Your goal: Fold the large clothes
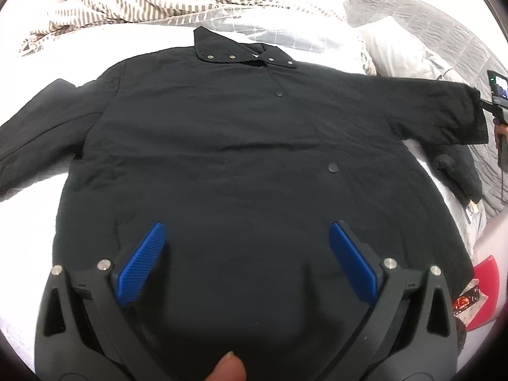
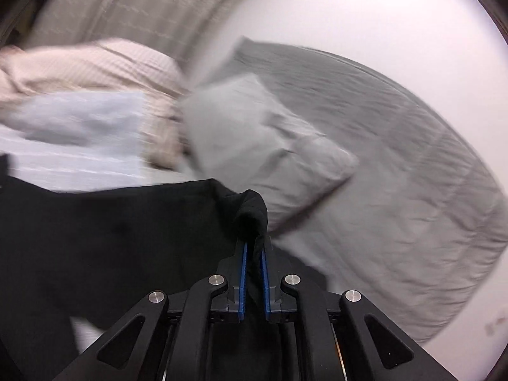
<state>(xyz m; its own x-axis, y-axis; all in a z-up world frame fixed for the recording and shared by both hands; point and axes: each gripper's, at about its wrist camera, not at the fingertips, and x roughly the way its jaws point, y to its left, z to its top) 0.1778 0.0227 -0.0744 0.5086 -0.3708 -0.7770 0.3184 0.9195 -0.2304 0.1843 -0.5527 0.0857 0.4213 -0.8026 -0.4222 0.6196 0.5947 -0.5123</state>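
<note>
Bed (image 1: 25,247) – white sheet, striped duvet (image 1: 152,3), grey pillows (image 1: 397,31). Black jacket (image 1: 241,146) spread flat on bed, front up, collar far. Left gripper (image 1: 247,231) above hem, jaws spread. Right gripper (image 2: 253,247) – jaws pinching jacket sleeve (image 2: 250,209), view blurred.

A large black jacket (image 1: 241,146) is seen spread front-up on the bed, its collar folded down at the far end and lined with small metal snaps, with two dark round snaps showing down the front. One sleeve is stretched out flat to the left, while the sleeve (image 2: 250,209) on the other side is lifted off the bedding at its cuff (the fabric there is bunched into a rounded fold). The hem end is laid nearest the left wrist camera, fairly smooth apart from shallow creases across the chest.
</note>
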